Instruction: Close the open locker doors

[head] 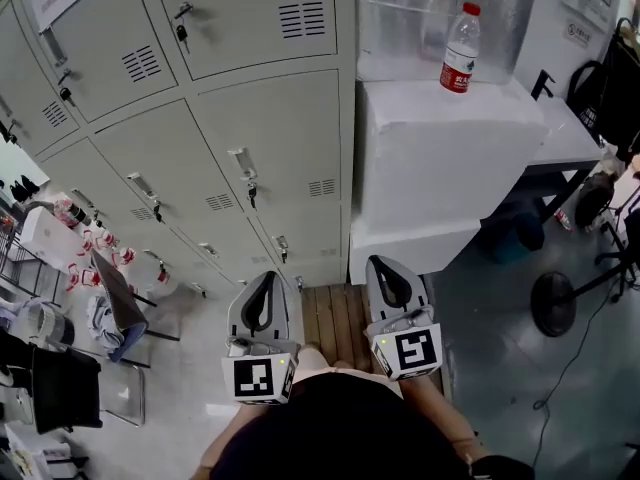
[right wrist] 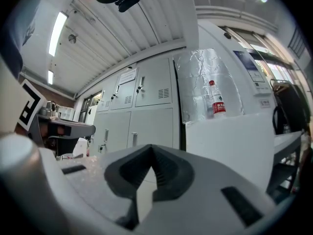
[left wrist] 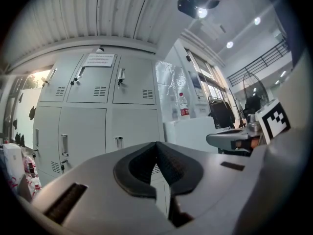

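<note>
My left gripper (head: 266,280), jaws together and empty, points level at the lockers (head: 260,128) straight ahead; every door I can see sits flush. My right gripper (head: 384,266), likewise closed on nothing, faces the white box (head: 440,158) beside them, so the left is better aligned.

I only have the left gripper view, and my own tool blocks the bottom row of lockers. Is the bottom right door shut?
Observer: Yes. In the head view, the bottom grey metal locker door in the right-hand column sits flush, shut.
Operator: What about the other tool's jaws?
Observer: The right tool has its jaws together, with nothing between them.
Operator: Anything on the floor ahead?
Observer: A brown wooden slatted platform lies on the floor in front of that door.
</note>
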### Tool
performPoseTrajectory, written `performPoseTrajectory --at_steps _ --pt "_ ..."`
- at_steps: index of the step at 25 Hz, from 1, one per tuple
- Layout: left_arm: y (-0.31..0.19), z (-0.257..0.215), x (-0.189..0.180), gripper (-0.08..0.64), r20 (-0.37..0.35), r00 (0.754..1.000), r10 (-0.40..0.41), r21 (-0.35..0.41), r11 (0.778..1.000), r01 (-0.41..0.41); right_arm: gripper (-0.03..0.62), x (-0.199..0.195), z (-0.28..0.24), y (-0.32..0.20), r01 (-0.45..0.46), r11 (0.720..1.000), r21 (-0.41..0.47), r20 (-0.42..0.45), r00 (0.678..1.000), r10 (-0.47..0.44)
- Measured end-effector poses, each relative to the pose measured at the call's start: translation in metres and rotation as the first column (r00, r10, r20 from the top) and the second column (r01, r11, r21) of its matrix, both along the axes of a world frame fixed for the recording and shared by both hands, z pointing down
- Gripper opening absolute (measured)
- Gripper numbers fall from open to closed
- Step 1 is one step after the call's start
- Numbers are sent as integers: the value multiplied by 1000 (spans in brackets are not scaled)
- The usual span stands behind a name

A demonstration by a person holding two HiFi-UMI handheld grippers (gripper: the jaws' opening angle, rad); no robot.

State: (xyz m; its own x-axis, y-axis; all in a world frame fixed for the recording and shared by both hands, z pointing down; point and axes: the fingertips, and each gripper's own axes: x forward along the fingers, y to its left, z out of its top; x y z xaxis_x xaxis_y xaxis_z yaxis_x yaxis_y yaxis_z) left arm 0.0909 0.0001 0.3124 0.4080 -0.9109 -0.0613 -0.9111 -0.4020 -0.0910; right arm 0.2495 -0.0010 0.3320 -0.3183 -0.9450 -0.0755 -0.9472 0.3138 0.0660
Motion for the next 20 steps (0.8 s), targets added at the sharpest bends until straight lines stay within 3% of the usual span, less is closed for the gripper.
performPoseTrajectory --at_steps 7,20 --pt "5 -8 -2 2 13 1000 -12 27 1000 11 0 -7 -9 5 26 999 21 -5 1000 -26" --pt "13 -4 -10 2 18 1000 -16 8 1000 16 0 -20 -12 11 51 998 31 -16 999 -51"
